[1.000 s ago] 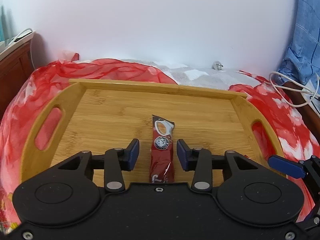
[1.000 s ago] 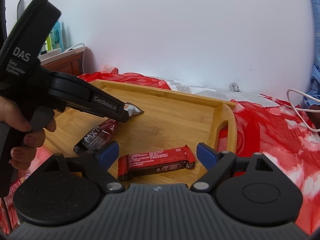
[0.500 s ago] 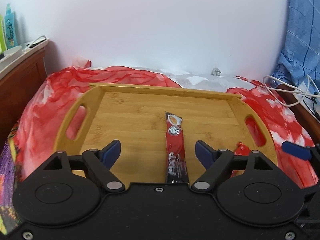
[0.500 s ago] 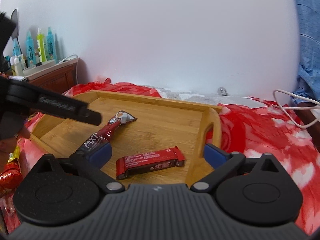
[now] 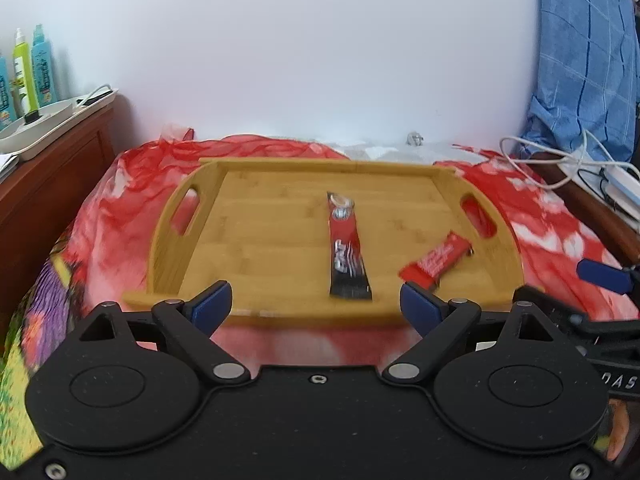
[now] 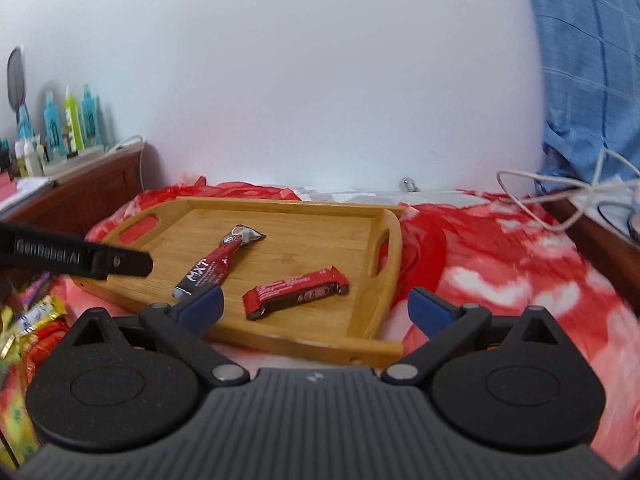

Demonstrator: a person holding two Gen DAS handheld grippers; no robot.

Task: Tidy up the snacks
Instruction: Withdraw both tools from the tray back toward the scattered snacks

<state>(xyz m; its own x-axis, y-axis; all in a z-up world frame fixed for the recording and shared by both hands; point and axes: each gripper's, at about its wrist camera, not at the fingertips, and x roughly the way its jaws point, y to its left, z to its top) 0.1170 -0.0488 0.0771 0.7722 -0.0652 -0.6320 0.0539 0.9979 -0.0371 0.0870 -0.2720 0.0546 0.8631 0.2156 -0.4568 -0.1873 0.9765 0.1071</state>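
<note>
Since the earlier frames both grippers have drawn back from the wooden tray, so its near rim now shows, and both have let go of the snacks. The left gripper is at the bottom centre of its view, jaws opening with nothing between them. The right gripper stands spread wide and empty, low in its frame. The long dark-red packet lies flat near the middle of the tray, pointing toward the far rim. The red bar lies apart from it, near the tray's right handle slot. The tray sits on a red-and-white cloth. More snack wrappers show at the lower left of the right view.
</note>
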